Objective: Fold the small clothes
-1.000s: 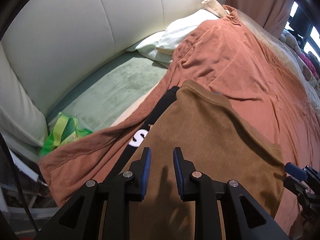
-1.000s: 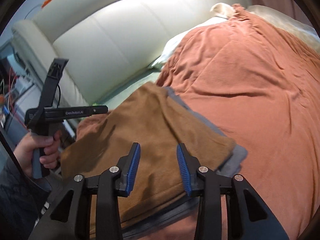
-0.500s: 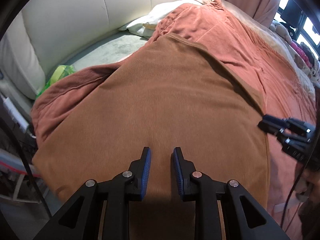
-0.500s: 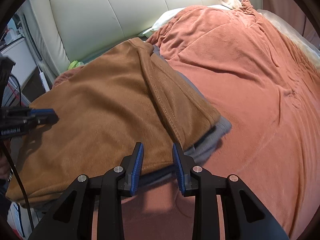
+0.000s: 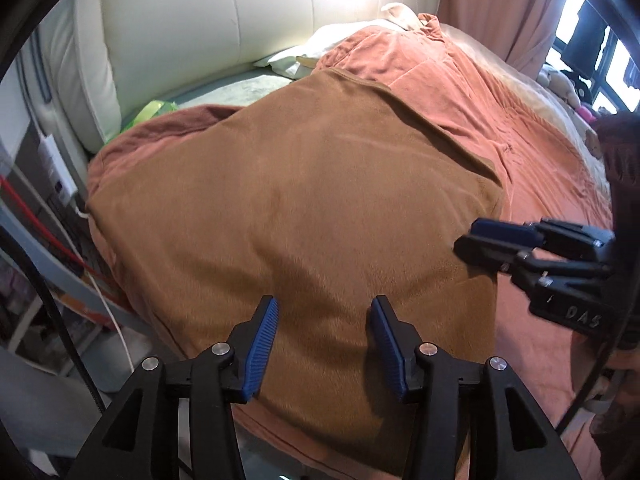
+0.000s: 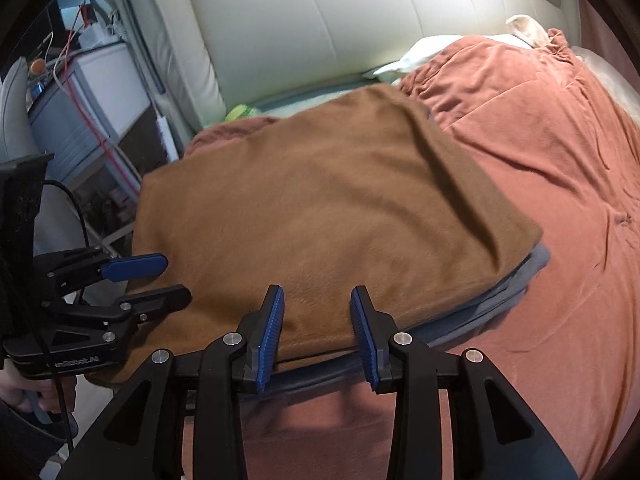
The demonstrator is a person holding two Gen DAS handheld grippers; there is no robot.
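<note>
A brown garment [image 5: 296, 208] lies folded flat on the rust bedspread [image 5: 532, 152], on top of a stack; grey folded clothes [image 6: 516, 284] stick out under its right edge. My left gripper [image 5: 323, 312] is open and empty, hovering over the garment's near edge. My right gripper [image 6: 317, 304] is open and empty at the garment's near right edge. Each gripper shows in the other's view: the right one [image 5: 496, 240] at the garment's right edge, the left one [image 6: 160, 280] at its left edge.
A cream padded headboard [image 5: 224, 20] stands at the back, with white pillows [image 5: 320, 48] and a green packet [image 5: 154, 110] on a grey-green sheet [image 5: 236, 88]. A bedside unit with cables [image 6: 92, 92] is on the left. Soft toys [image 5: 560, 84] sit far right.
Both grippers have opened wider and pulled back toward the near edge. The brown garment was laid down flat over the dark printed piece, which is now covered.
</note>
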